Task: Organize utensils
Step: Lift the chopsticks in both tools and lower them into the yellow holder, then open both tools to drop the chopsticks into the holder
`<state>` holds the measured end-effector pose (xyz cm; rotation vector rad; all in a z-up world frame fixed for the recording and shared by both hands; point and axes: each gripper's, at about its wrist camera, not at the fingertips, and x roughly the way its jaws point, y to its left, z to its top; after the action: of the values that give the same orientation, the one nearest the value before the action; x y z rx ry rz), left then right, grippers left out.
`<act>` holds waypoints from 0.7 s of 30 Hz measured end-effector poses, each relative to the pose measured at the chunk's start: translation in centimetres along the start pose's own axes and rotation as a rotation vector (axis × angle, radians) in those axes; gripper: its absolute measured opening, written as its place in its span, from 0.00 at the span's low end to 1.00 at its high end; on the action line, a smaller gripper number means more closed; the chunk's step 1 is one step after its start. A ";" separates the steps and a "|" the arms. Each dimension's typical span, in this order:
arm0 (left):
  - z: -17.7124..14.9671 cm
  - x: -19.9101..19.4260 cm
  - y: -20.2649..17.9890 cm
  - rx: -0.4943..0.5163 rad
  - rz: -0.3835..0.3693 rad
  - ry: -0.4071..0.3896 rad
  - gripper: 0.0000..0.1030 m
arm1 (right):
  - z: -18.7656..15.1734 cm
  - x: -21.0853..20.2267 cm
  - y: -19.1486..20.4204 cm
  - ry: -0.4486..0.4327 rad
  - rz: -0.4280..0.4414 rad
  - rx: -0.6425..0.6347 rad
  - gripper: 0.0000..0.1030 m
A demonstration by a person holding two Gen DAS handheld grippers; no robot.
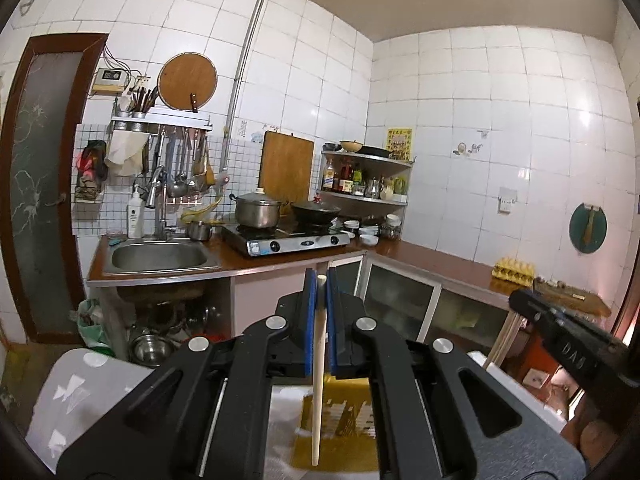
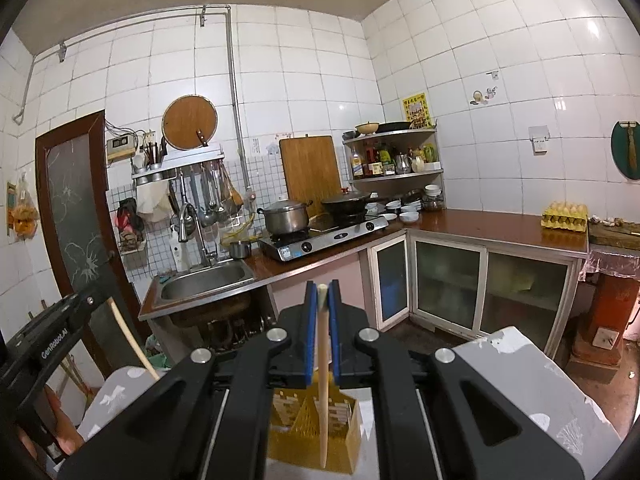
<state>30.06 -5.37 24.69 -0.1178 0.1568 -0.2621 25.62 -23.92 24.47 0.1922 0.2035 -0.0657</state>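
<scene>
Left wrist: hand-held gripper [image 1: 321,280] around chopstick [image 1: 318,360]

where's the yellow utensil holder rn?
The yellow utensil holder sits low centre in the right wrist view, directly below the right gripper, whose jaws clamp a chopstick hanging over it.

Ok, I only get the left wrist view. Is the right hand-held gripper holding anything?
Observer: Yes, the right hand-held gripper is shut on a chopstick.
Operator: Where's the holder from there?
Observer: The yellow holder sits right below that chopstick, and its inner dividers show.
Operator: And my own side?
Observer: The right view shows the left hand-held gripper from outside, with the second chopstick slanting down from it.
</scene>
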 end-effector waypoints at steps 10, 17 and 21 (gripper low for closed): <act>-1.2 7.9 -1.1 0.015 0.011 0.014 0.03 | -0.3 6.7 -1.0 0.026 -0.012 0.000 0.06; -6.7 13.4 -0.5 0.020 0.031 0.131 0.03 | -4.5 11.2 -2.0 0.131 -0.034 -0.038 0.06; -9.0 14.1 0.6 0.025 0.051 0.196 0.03 | -6.8 12.6 -2.5 0.216 -0.039 -0.049 0.06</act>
<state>42.08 -9.44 13.82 -0.0630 0.3507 -0.2241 36.40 -25.64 14.84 0.1464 0.4241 -0.0787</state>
